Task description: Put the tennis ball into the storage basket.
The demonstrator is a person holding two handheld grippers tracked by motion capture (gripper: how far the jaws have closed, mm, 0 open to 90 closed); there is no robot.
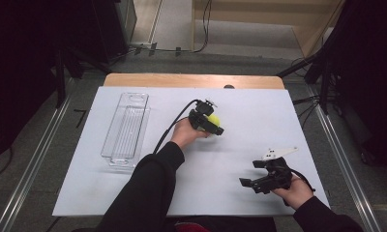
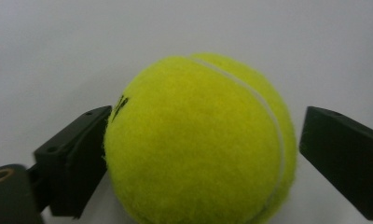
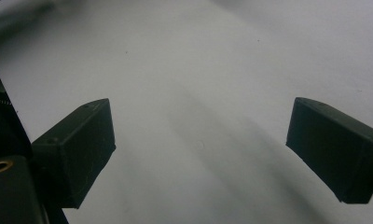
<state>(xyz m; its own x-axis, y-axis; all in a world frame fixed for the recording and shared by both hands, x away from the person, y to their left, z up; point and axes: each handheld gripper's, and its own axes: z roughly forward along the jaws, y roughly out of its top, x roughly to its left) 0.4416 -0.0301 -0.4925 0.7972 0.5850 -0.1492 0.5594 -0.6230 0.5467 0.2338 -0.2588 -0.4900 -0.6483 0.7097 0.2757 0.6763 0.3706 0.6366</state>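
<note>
Felt-covered yellow tennis ball (image 2: 198,140) is seen resting on the white bench (image 1: 259,111), near its middle; it sits between the fingers of the left gripper (image 1: 212,126), one finger (image 2: 77,158) touching its side, the other standing just apart, so no firm hold is judged yet. Closing should be finished evenly across the widest part before lifting; squeezing off-centre could roll it away. The clear plastic tray (image 1: 126,128) lies well apart; the right gripper (image 1: 253,182) hangs wide and empty.
</note>
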